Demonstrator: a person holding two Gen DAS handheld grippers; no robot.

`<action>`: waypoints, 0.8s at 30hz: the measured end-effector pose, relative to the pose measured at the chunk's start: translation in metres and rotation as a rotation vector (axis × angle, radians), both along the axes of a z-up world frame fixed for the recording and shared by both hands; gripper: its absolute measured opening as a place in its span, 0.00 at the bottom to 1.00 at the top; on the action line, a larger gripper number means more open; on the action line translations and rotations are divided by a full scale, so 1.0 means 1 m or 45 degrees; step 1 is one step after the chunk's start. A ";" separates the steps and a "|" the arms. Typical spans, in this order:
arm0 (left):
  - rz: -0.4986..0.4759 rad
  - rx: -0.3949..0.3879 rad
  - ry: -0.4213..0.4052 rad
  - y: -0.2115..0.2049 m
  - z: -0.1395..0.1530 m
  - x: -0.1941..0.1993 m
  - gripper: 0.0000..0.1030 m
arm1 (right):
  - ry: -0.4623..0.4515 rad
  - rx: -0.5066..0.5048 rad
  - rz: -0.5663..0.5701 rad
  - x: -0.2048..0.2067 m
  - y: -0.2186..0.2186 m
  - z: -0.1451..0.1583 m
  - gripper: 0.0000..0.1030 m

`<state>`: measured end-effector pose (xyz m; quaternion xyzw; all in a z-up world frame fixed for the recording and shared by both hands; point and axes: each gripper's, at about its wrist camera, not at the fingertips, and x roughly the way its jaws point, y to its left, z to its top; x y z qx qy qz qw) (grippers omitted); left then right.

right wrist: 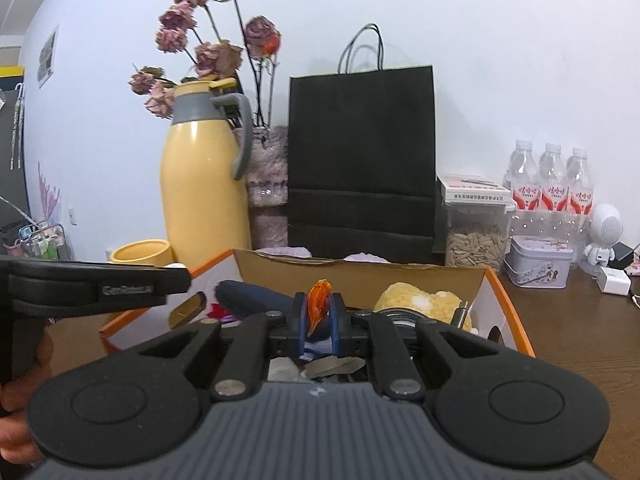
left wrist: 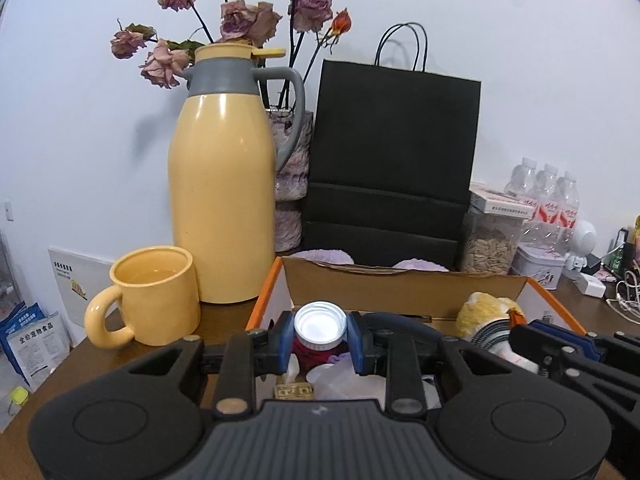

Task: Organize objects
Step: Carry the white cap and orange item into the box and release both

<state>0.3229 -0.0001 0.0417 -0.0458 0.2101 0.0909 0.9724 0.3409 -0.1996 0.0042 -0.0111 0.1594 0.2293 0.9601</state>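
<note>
L gripper (left wrist: 320, 344) clamps a white-capped jar (left wrist: 319, 330) at lower centre; R gripper (right wrist: 319, 320) pinches an orange piece (right wrist: 319, 302), both above the open box (right wrist: 516, 320), prob. sorting its contents.

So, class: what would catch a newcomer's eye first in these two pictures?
The tall yellow jug with dried roses behind it, standing left of a black bag against the wall. Nearer, above the open box, the left tool grips a white-lidded jar and the right tool pinches an orange piece.
</note>
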 end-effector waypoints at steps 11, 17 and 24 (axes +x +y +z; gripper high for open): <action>-0.004 0.034 0.018 0.003 -0.006 0.015 0.26 | 0.058 -0.014 0.010 0.017 -0.001 -0.009 0.12; 0.004 0.043 -0.003 0.003 -0.003 0.010 0.61 | 0.072 -0.019 -0.042 0.016 -0.005 -0.009 0.47; 0.005 0.055 -0.066 -0.001 0.000 0.005 0.98 | 0.022 -0.007 -0.094 0.014 -0.010 -0.005 1.00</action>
